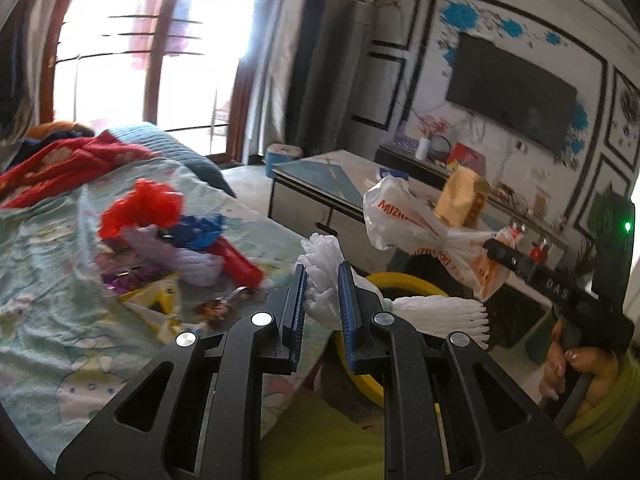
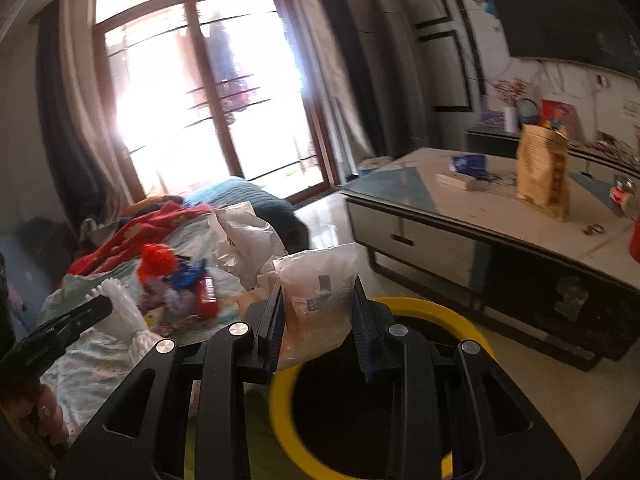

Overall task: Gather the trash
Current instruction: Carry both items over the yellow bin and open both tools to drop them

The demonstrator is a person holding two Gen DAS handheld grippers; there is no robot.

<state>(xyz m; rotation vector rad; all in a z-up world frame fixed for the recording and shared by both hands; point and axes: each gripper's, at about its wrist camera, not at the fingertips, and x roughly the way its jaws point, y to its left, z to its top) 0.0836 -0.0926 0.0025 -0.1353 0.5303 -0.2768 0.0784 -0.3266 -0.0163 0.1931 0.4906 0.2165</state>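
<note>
My left gripper [image 1: 322,274] is shut on white foam netting [image 1: 320,276], held over the bed's edge; it also shows in the right wrist view [image 2: 120,312]. My right gripper [image 2: 318,300] is shut on a white plastic bag [image 2: 316,292] with orange print, held just above the yellow-rimmed trash bin [image 2: 452,312]. The same bag [image 1: 404,216] and bin rim [image 1: 404,282] show in the left wrist view, with the right gripper [image 1: 490,246] at the right. A pile of trash [image 1: 168,232] with red, blue and purple wrappers lies on the bed.
The bed has a patterned sheet [image 1: 60,280] and a red blanket [image 1: 68,160]. A low coffee table [image 2: 500,220] stands to the right with a yellow paper bag [image 2: 544,172] and boxes on it. A window [image 2: 208,80] is behind.
</note>
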